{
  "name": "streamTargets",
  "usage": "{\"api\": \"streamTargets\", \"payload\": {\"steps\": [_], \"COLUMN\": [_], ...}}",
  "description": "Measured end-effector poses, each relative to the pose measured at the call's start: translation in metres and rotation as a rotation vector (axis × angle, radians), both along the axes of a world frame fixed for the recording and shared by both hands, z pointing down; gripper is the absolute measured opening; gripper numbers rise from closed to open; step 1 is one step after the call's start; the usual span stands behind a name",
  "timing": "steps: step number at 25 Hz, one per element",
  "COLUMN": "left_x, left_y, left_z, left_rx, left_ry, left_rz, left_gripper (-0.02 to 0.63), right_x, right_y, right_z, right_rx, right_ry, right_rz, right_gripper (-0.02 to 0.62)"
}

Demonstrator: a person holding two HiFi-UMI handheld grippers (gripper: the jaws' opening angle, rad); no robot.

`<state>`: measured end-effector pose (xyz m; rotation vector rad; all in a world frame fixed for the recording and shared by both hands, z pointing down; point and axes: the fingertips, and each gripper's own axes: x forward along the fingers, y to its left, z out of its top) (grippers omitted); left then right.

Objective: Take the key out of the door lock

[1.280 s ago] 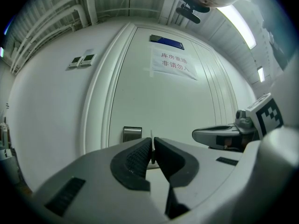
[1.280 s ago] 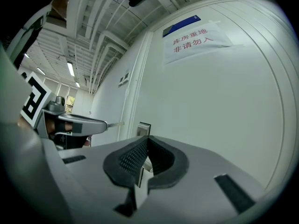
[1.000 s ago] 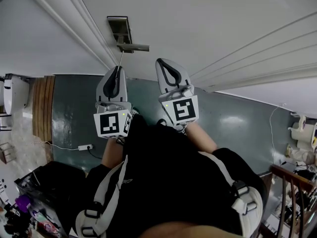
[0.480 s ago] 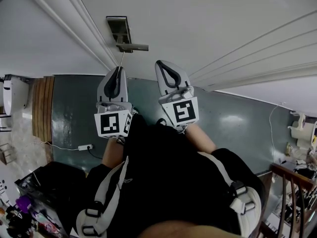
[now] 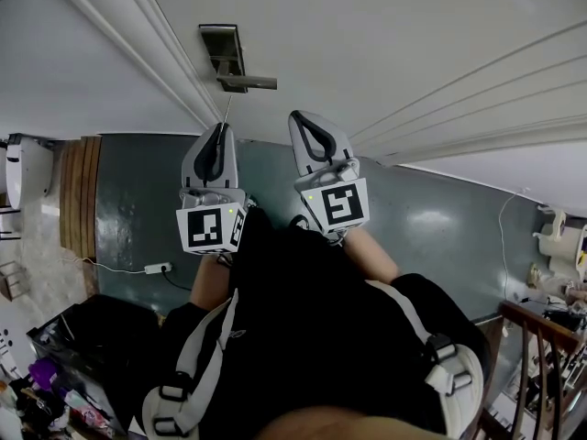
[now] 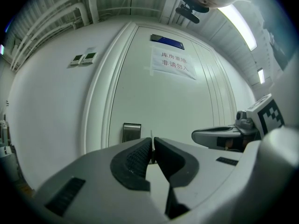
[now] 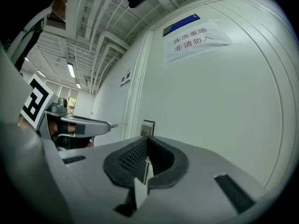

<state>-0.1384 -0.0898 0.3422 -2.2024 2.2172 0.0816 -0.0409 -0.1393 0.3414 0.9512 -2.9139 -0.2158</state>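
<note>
Fingers (image 6: 135, 155) of my left gripper (image 6: 152, 143) pinch the thin key (image 5: 225, 108), its tip reaching toward the lock plate (image 5: 223, 49), right gripper (image 7: 147, 141) closed empty; it looks light, stiff and slick, so I'd hold its flat faces.

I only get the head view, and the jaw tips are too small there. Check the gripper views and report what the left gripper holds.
Observer: In the left gripper view, the left gripper is shut on the key, a thin blade seen edge-on between the pads.
Operator: Now give me the right gripper.
Observer: In its own view the right gripper has its jaws together, nothing between them.
Operator: Tell me what is above the lock plate.
Observer: A paper sign with red characters is taped to the door, well above the lock plate.
</note>
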Motion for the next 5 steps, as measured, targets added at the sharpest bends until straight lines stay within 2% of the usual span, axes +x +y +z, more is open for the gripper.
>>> {"api": "streamTargets", "payload": {"steps": [5], "left_x": [-0.0019], "left_y": [0.0029], "left_z": [0.0035], "left_rx": [-0.016], "left_ry": [0.0], "left_rz": [0.003], "left_gripper": [0.034], "right_x": [-0.0016], "right_y": [0.0027], "right_z": [0.0061], "right_rx": [-0.031], "right_ry": [-0.015], "right_rz": [0.007], "right_gripper": [0.008]}}
